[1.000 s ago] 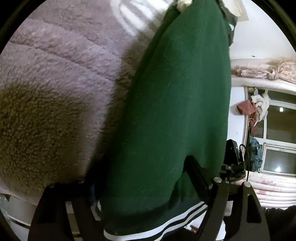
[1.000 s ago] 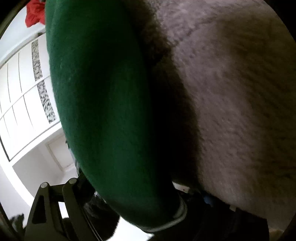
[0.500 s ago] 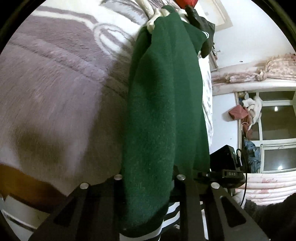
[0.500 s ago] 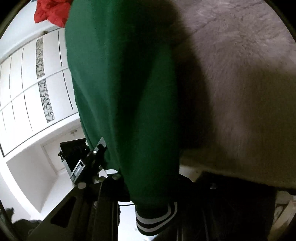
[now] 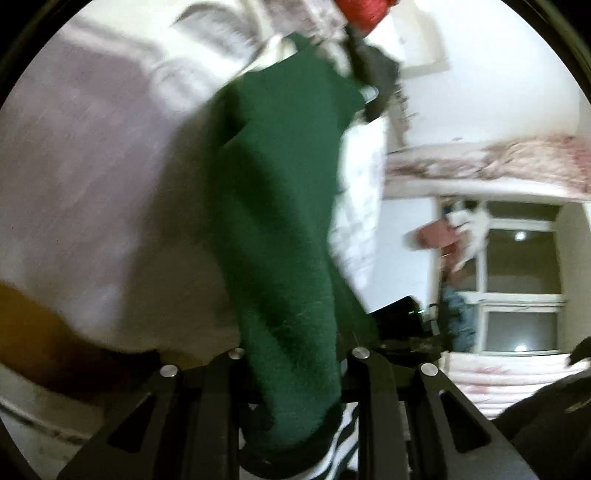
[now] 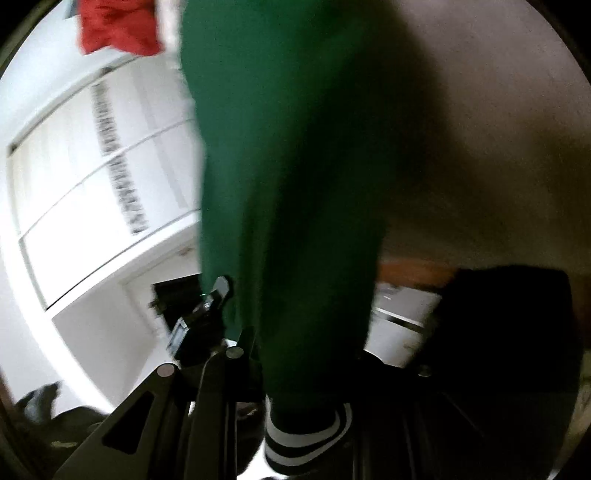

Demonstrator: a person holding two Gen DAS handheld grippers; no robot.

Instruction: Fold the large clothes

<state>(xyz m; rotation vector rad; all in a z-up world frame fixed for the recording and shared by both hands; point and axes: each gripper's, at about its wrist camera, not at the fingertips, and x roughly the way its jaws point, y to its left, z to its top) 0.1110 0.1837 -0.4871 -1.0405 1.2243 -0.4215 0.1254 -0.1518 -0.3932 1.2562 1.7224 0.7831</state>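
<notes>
Above the grey fleece blanket point(image 5: 92, 177), the green garment point(image 5: 280, 229) hangs by its striped hem, left gripper point(image 5: 295, 373) and right gripper point(image 6: 295, 373) each clamped on it, apparently so it drapes flat for folding.

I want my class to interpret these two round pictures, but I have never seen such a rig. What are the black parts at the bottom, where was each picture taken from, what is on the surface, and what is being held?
No robot here: a person carries a hand-held gripper in each hand, each with a fisheye camera looking along its two black fingers. One picture is from the left gripper, the other from the right gripper. Both are shut on the striped hem of one green garment, probably a sweatshirt, which stretches away over a fuzzy mauve-grey blanket. Beyond lie a red garment and a window; the right view shows white wardrobe doors.
</notes>
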